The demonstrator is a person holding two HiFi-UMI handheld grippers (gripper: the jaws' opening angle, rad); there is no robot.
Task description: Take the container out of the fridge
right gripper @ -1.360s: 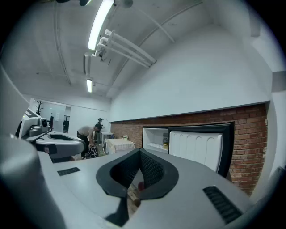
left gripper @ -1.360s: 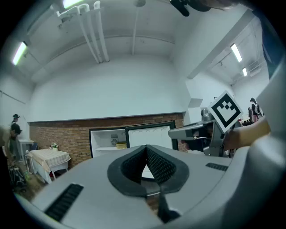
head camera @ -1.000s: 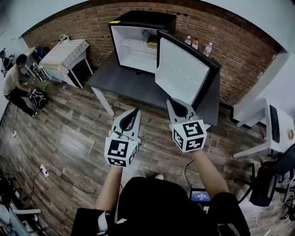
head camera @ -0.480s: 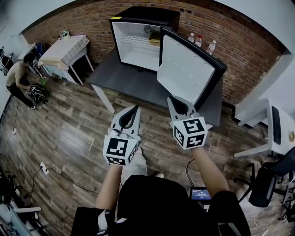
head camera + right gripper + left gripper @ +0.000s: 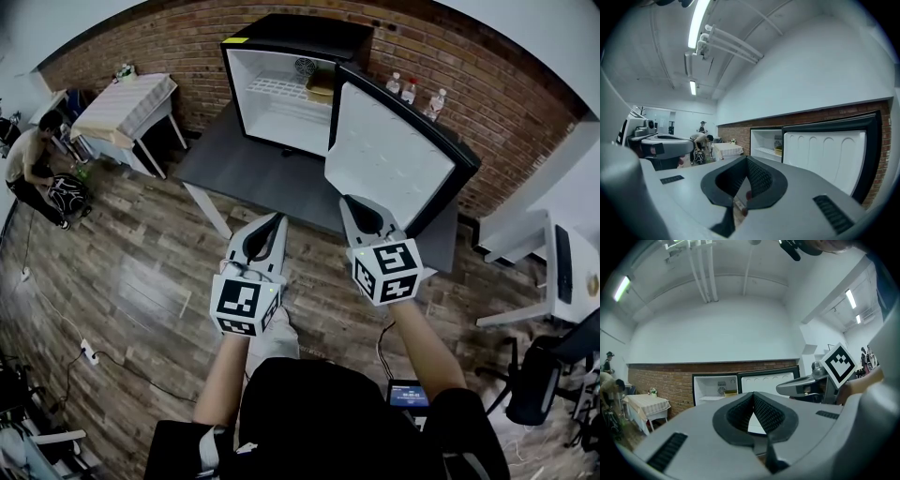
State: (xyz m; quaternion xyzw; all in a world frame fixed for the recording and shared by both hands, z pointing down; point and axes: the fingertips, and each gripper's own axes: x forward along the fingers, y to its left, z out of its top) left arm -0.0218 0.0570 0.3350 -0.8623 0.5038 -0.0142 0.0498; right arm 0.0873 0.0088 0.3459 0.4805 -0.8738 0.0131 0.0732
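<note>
- Left gripper (image 5: 276, 223) was held over the wood floor (image 5: 141, 281), short of the table (image 5: 253, 173); its fingers (image 5: 765, 411) were closed tip to tip, nothing between them.
- Right gripper (image 5: 350, 204) was beside it, near the table edge; its fingers (image 5: 760, 179) also met at the tips, empty.
- Both pointed toward the fridge (image 5: 298, 34), well apart from it.
- Fridge stood on the far side of the table against a brick wall (image 5: 487, 103), with its door (image 5: 394, 164) swung wide open to the right.
- Container (image 5: 320, 85), yellowish, sat on the wire shelf inside the fridge at the right, partly hidden by the door edge.
- Three bottles (image 5: 410, 90) stood on the table behind the door.
- A small cloth-covered side table (image 5: 122, 103) stood at the left, and a person (image 5: 23, 164) was bent over a bag (image 5: 67, 195) further left.
</note>
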